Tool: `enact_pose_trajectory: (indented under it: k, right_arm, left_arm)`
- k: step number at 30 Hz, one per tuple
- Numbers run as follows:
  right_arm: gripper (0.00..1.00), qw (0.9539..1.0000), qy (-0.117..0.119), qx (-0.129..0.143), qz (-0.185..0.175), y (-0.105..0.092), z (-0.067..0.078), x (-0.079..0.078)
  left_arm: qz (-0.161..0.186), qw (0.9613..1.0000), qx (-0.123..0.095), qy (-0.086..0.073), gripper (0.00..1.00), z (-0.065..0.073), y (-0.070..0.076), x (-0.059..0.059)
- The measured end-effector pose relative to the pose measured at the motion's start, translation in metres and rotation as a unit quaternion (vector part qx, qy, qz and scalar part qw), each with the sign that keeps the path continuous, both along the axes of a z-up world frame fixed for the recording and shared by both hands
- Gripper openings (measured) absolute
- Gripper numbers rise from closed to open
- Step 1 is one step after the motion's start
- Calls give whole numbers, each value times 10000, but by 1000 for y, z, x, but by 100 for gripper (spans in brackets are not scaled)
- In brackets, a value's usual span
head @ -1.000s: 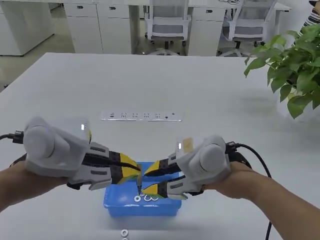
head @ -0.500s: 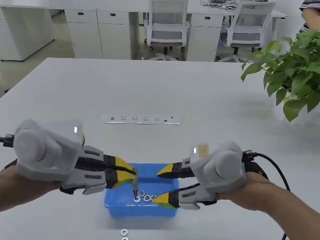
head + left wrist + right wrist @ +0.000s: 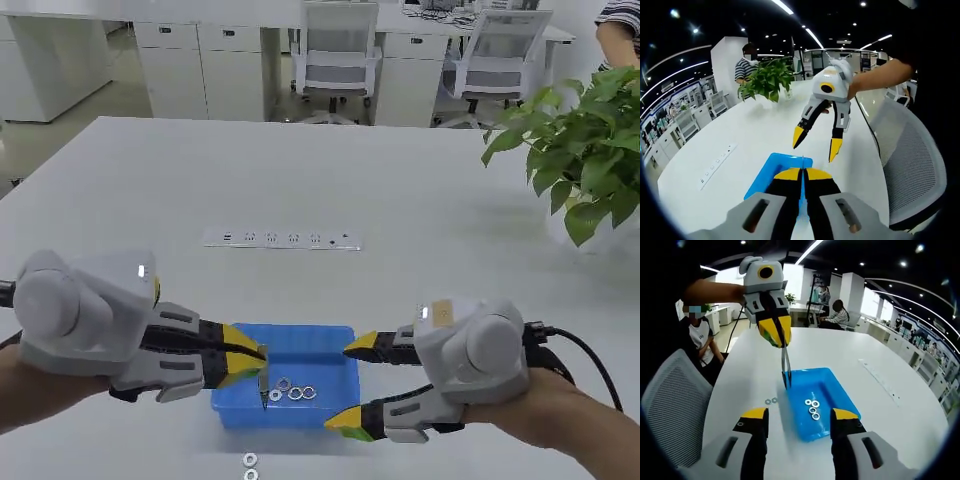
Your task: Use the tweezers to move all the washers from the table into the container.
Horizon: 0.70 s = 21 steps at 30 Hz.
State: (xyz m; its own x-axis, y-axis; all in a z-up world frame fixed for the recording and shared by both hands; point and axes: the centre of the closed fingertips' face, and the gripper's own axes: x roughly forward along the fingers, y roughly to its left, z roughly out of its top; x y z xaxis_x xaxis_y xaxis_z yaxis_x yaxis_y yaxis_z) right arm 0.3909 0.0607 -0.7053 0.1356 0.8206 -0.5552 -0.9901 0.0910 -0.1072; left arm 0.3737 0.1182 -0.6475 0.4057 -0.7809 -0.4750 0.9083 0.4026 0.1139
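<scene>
My left gripper (image 3: 258, 358) clamps the tweezers (image 3: 264, 386) at the container's (image 3: 335, 341) left wall, my right gripper (image 3: 343, 387) hangs unclenched opposite, and two washers (image 3: 250, 463) lie on the bare table (image 3: 300, 170) just outside.

Open-plan office interior. A broad white worktop (image 3: 300, 170) carries a flat white power strip (image 3: 283, 238), and a leafy green potted plant (image 3: 585, 140) stands near its right side. Beyond its far edge, two grey office chairs (image 3: 335, 50) stand before white cabinets (image 3: 190, 45) on a pale floor (image 3: 50, 125). In the right gripper view, linear ceiling lights (image 3: 807, 251), white columns (image 3: 852, 290) and seated people (image 3: 837, 315) occupy the distance. A grey mesh chair (image 3: 670, 395) stands beside the worktop.
</scene>
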Motion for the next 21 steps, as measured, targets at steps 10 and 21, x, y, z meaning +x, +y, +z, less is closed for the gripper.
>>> enact_pose_trajectory:
  k: [10, 21]
  right_arm:
    - [61, 9999, 38, 55, -138, -9, -2, -8]
    - [71, 9997, 93, 101, -200, -17, -5, -18]
  left_arm:
    - [55, 10000, -15, 53, 5, -4, 6, -11]
    - [89, 9998, -17, 172, 5, -15, 9, -25]
